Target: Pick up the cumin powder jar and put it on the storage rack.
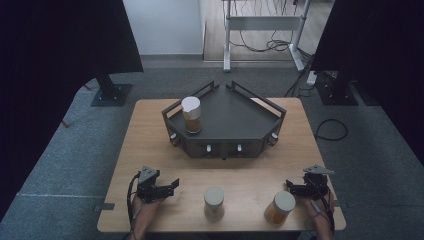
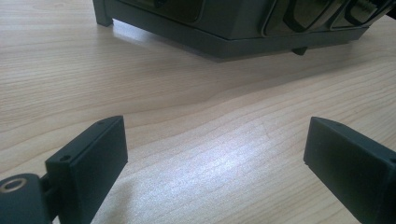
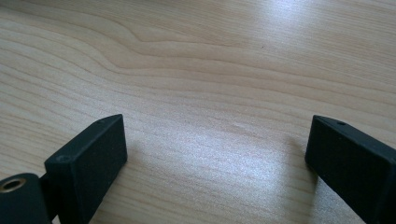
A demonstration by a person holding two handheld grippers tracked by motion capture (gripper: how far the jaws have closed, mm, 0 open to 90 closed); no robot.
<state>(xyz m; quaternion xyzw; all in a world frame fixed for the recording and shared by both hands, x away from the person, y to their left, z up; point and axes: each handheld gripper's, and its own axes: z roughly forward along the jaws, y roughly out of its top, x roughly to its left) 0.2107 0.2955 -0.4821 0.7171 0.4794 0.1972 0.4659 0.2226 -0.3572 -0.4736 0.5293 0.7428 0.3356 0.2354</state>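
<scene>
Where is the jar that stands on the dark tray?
In the high view, the jar stands upright in the tray's left corner, beyond the two jars at the table's near edge.

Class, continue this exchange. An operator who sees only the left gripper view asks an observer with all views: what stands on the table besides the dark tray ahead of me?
Observer: Two white-lidded clear jars near the wooden table front edge: a middle jar and a right jar.
Operator: Anything on the tray?
Observer: A third jar, orange contents, at the left corner of the dark grey tray.
Operator: Right gripper busy?
Observer: No, the right gripper has its jaws open over bare wood.
</scene>
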